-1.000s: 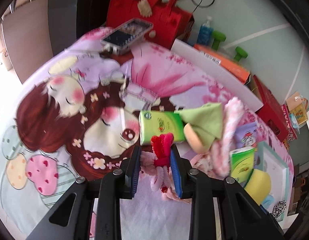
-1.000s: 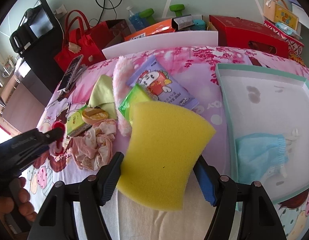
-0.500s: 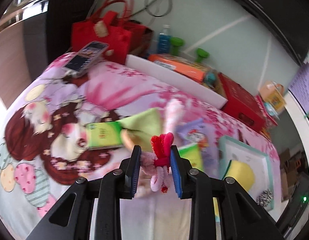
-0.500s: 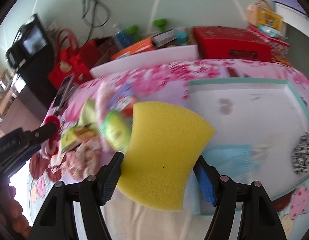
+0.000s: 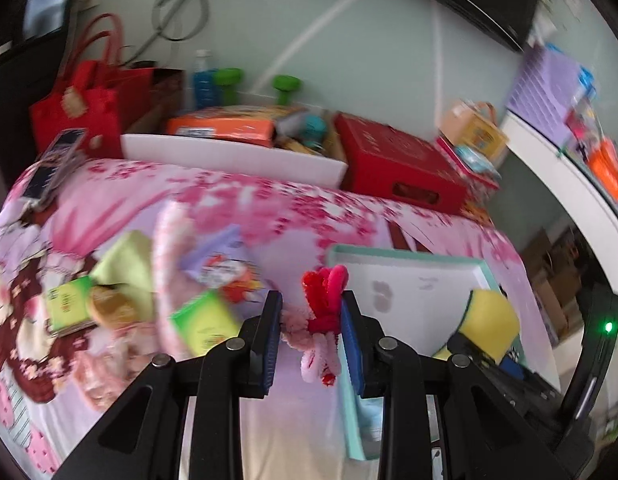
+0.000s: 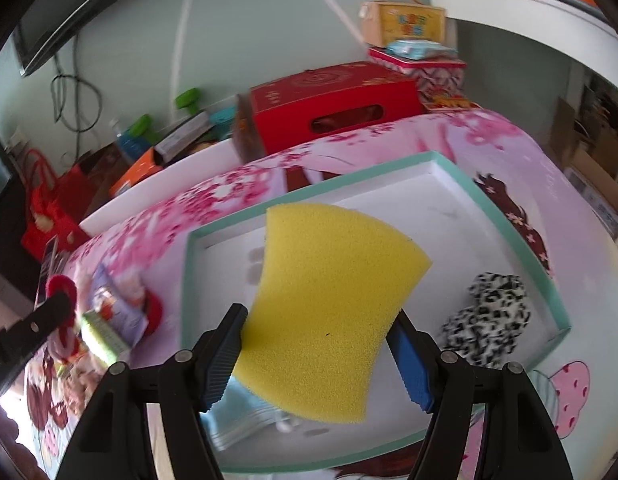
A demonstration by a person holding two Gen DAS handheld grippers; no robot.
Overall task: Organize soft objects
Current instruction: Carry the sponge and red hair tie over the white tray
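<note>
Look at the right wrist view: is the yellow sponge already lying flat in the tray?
No. The sponge is squeezed between the right tool's two pads, held above the tray.

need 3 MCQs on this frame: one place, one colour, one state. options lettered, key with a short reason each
1. Where does the black-and-white spotted fabric piece lie?
A. in the white tray with the teal rim
B. on the red cardboard box
C. in the red bag

2. What colour is the foam sponge held by the right tongs?
A. green
B. yellow
C. blue

3. What state are the left tongs in?
A. open and empty
B. lying flat on the bed
C. shut on the red and pink fuzzy toy

Key:
1 A, it sits inside the rim near the tray's corner.
2 B, the sponge is plainly yellow.
3 C, the toy is pinched between the blue pads.
</note>
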